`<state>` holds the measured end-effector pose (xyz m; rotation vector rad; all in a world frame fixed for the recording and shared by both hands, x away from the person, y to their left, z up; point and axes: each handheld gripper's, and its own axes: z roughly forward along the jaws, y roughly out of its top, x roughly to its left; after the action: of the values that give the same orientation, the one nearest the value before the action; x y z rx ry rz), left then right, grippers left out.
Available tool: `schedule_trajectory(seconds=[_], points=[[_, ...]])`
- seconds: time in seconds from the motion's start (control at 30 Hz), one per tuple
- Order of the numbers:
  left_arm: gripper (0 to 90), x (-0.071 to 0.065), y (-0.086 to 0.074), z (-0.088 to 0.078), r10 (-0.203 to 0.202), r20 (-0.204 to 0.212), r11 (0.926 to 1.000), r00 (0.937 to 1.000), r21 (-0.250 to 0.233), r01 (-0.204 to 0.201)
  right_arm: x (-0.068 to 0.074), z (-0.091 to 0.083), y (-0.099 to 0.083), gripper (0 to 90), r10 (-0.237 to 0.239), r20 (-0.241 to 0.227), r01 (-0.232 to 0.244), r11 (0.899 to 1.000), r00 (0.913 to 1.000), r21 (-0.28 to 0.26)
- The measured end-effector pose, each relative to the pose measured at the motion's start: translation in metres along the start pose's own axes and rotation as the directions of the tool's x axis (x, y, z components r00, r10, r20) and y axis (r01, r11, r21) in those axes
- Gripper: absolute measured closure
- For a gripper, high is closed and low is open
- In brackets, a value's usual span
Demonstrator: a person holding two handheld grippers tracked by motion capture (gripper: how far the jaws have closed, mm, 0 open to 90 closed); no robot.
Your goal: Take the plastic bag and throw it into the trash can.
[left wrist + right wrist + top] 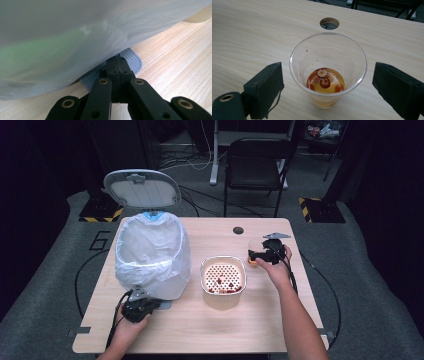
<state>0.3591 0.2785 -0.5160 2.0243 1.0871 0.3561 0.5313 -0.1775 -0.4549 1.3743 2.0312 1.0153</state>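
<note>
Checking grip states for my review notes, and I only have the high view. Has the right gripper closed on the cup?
Observer: No. In the right gripper view the right gripper is open, and its pads stand clear of the clear plastic cup on both sides.
Operator: Is anything in the cup?
Observer: A little amber liquid at the bottom, with a few small round pieces floating in it.
Operator: And the left one?
Observer: The left gripper is shut, with its tips on the grey ribbed pedal just below the white bag.
</note>
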Motion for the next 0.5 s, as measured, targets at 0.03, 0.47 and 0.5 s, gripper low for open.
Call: schedule_trajectory(seconds=[0.03,0.47,0.5], points=[[90.0,-0.001,0.000,-0.001,-0.008,-0.015,1.0000,0.9998,0.004,0.008,0.000,0.001,0.000,10.7,-0.004,0.003,0.004,1.000,1.0000,-0.002],[90.0,0.000,0.000,-0.001,-0.005,-0.013,1.0000,0.9999,0.002,0.005,0.003,0.017,-0.002,16.4,-0.012,0.025,0.012,1.000,0.9996,0.001],[90.0,0.000,0.000,-0.001,-0.005,-0.013,1.0000,0.9999,0.002,0.005,0.004,0.018,-0.003,17.5,-0.015,0.021,0.015,1.000,0.9997,-0.001]])
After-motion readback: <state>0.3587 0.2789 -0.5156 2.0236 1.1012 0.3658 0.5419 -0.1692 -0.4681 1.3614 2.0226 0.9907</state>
